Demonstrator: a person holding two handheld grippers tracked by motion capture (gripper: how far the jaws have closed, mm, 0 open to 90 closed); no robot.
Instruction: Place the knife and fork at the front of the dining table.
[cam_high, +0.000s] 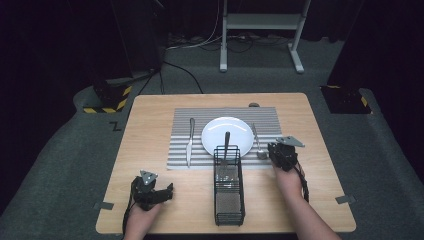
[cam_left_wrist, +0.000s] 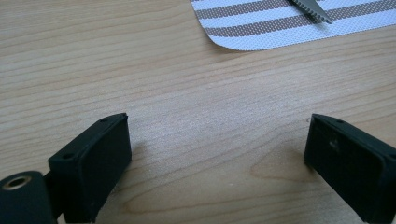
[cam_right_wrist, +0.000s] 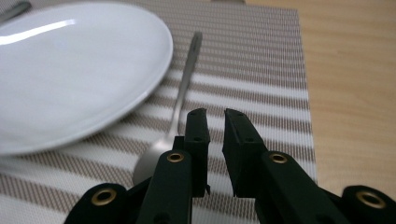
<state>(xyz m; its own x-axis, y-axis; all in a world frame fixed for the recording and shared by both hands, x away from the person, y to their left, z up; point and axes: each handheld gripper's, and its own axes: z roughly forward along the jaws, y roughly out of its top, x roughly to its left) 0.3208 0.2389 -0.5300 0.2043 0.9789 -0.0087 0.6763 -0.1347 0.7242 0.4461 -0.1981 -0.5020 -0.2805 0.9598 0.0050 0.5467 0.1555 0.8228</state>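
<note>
Wooden table (cam_high: 150, 150): our right gripper (cam_right_wrist: 215, 116), jaws nearly closed and empty, hovers beside the silver metal spoon (cam_right_wrist: 180, 100) flanking the round white plate (cam_right_wrist: 70, 70), seemingly just placed; left gripper (cam_left_wrist: 217, 154) rests wide open.

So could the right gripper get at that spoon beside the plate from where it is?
Probably yes. The right gripper hangs just above the spoon, which lies bare on the striped mat beside the plate. Nothing covers it, but the nearly closed jaws hold nothing and must open first.
</note>
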